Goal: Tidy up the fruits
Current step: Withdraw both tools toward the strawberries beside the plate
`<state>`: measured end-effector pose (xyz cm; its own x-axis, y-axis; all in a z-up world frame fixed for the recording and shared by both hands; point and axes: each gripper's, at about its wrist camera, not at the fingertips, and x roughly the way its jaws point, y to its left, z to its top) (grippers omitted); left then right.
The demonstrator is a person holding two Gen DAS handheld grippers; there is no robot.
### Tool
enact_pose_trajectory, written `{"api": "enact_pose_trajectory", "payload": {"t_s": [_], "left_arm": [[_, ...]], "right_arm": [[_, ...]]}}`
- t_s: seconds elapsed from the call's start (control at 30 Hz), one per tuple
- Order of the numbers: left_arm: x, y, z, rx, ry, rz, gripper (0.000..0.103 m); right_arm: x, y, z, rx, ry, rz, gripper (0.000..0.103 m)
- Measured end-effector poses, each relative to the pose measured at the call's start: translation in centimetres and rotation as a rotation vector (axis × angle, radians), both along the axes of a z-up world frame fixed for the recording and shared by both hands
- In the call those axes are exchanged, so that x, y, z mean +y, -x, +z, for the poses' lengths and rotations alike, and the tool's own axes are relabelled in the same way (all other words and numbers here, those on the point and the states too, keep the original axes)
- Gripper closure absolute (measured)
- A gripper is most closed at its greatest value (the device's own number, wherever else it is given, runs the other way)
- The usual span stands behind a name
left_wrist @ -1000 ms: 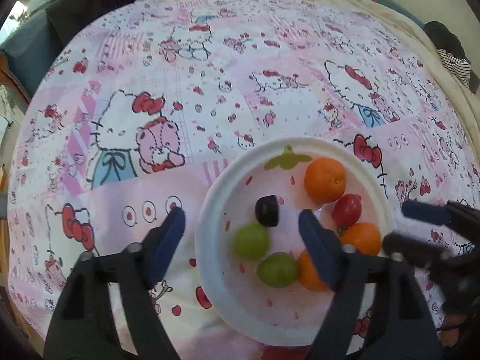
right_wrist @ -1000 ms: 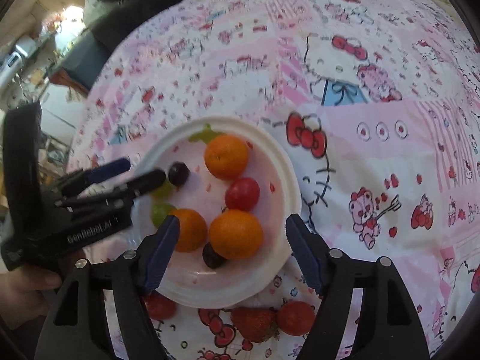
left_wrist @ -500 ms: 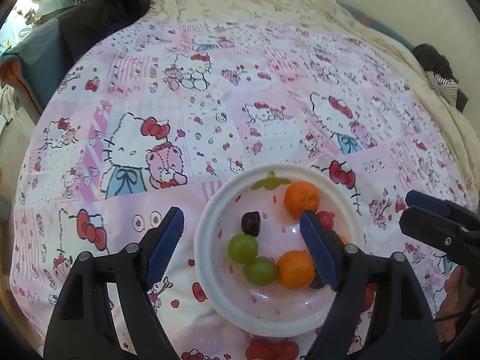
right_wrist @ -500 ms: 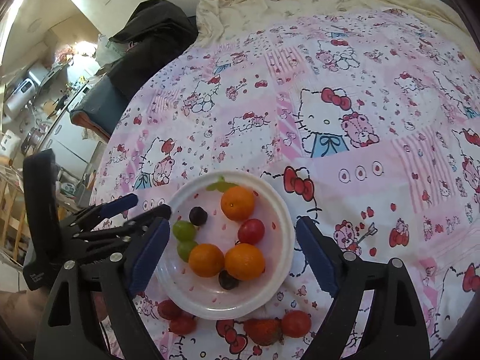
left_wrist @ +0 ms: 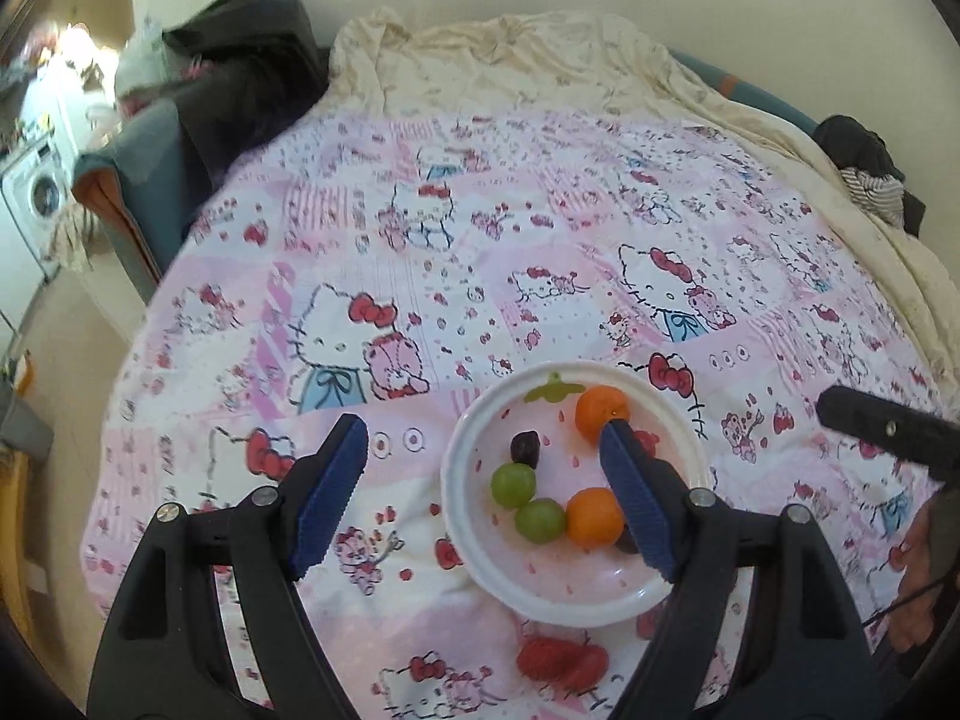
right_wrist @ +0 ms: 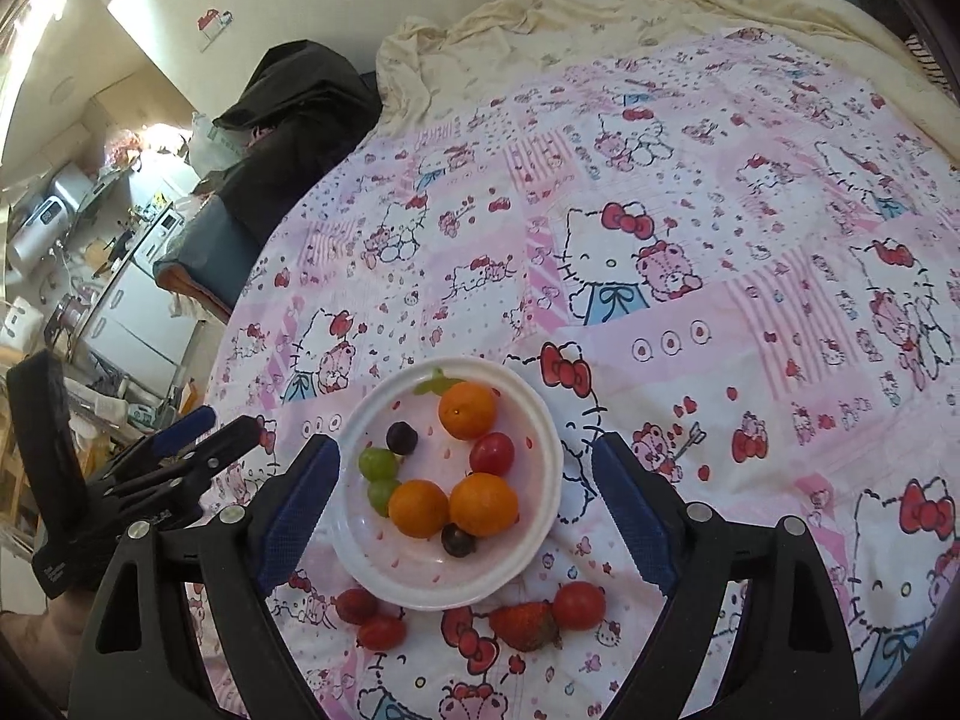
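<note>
While both grippers are hanging over the bed with nothing in them, the right gripper (right_wrist: 462, 501) is sitting spread wide, its blue fingers (right_wrist: 300, 498) framing the white plate (right_wrist: 360, 564) without touching it. Between those fingers the plate is carrying three oranges (right_wrist: 468, 410), a red cherry tomato (right_wrist: 492, 453), two green grapes (right_wrist: 378, 462) and two dark grapes (right_wrist: 401, 437). Just nearer than the plate, right by the rim, a strawberry (right_wrist: 527, 626) and three loose tomatoes (right_wrist: 579, 604) are lying on the pink cartoon-cat quilt (right_wrist: 660, 240). Off to its left the left gripper (right_wrist: 222, 429) is poking in, apart from the plate. From its own camera the left gripper (left_wrist: 480, 465) is also gaping wide and empty, with its right finger (left_wrist: 636, 498) overlapping the plate (left_wrist: 570, 606) and hiding some fruit.
</note>
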<state>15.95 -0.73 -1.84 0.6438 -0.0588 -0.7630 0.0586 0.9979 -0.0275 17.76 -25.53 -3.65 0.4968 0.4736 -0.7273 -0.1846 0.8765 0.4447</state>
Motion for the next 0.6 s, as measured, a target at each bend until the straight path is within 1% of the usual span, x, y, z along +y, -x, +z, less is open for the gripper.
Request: {"api": "enact_pose_trajectory", "payload": {"t_s": [0.07, 0.17, 0.43, 0.6], "left_arm": [[0.0, 1.0, 0.4, -0.018, -0.024, -0.008, 0.026], [0.4, 2.2, 0.6, -0.024, -0.03, -0.004, 0.026], [0.9, 5.1, 1.3, -0.031, -0.013, 0.019, 0.026], [1.5, 6.8, 1.6, -0.025, 0.015, 0.043, 0.026]], "right_arm": [[-0.3, 0.5, 0.1, 0.0, -0.003, -0.011, 0.014], [-1.0, 1.4, 0.3, 0.002, -0.014, -0.032, 0.014], [-1.8, 3.8, 0.8, 0.007, -0.025, -0.053, 0.014], [-2.2, 5.5, 1.1, -0.005, -0.023, -0.072, 0.014]]}}
